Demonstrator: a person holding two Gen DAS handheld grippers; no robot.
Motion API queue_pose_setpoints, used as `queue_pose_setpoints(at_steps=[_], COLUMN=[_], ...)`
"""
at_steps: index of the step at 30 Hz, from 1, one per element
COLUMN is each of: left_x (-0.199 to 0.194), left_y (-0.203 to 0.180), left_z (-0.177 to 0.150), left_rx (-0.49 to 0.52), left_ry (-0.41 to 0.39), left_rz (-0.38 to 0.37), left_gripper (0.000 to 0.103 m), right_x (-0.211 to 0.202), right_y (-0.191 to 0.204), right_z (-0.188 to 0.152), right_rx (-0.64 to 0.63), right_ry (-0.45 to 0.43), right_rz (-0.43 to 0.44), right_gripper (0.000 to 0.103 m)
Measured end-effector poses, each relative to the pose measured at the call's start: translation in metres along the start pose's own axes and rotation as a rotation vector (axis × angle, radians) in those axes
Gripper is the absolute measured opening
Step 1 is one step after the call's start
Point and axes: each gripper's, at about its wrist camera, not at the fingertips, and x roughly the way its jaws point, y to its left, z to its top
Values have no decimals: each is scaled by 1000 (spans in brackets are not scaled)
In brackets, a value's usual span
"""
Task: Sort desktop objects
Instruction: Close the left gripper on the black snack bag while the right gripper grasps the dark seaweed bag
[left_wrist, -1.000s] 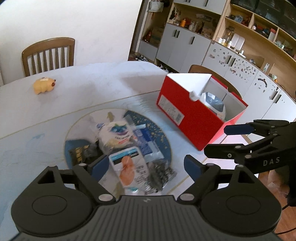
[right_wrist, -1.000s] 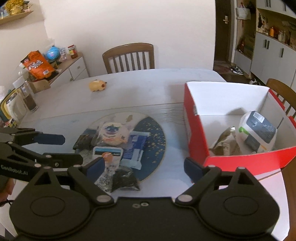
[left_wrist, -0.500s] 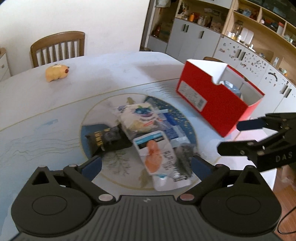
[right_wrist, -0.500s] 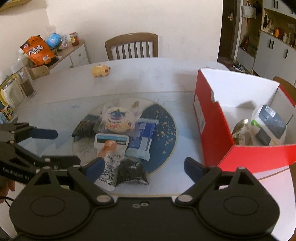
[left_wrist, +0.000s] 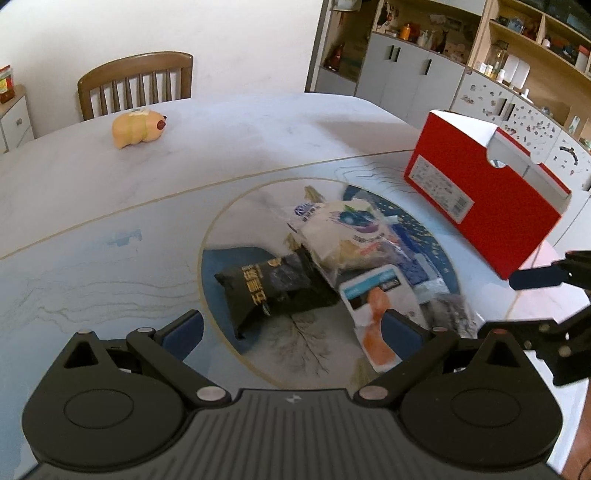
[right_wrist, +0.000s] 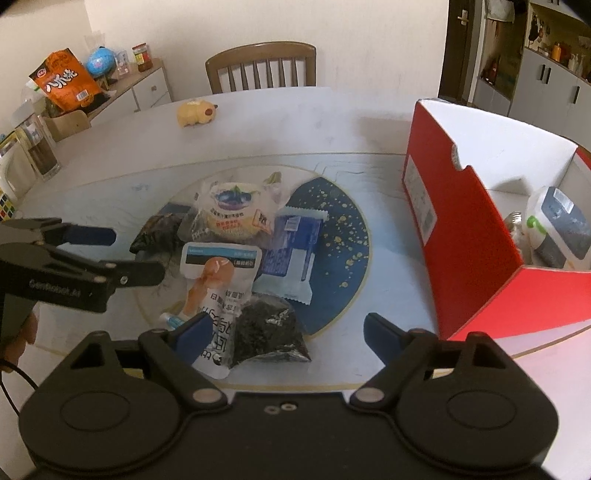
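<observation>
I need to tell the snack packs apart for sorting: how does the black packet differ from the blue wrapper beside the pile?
The black packet is dark with gold lettering and plump; the blue wrapper is blue and white, and flat. The black packet lies at the pile's left edge; the blue wrapper lies on its right, nearer the red box. Both lie loose on the table, ungripped.

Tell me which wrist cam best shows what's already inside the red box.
Right wrist. It looks into the open red box, showing a white container with a dark lid and a crinkled packet. The left wrist view gives only the box's outer wall; contents hidden.
</observation>
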Motion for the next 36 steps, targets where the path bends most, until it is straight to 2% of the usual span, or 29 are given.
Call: queue_pose_setpoints(at_steps=[11, 19, 22, 24, 26, 29, 36], left_x=[13, 27, 29, 30, 30, 30, 28], left_y=[22, 26, 26, 25, 23, 20, 12], left_z=[13, 12, 11, 11, 11, 11, 12], left_rx=[-86, -106, -98, -91, -82, -66, -45], left_ry=[-26, 0, 0, -2, -5, -9, -10], left_rz=[51, 65, 71, 71, 70, 67, 46], left_gripper=[103, 102, 102, 101, 99, 94, 73], right_x=[12, 26, 31, 33, 35, 39, 38], right_y=[0, 2, 2, 3, 3, 4, 4], right_z=[4, 3, 3, 3, 3, 2, 2], right_rx=[4, -4, -5, -8, -8, -5, -11], right_ry=[27, 54, 67, 70, 77, 91, 93], right_rz=[-10, -19, -13, -15, -12, -3, 4], right_gripper=[84, 79, 70, 69, 60, 52, 46])
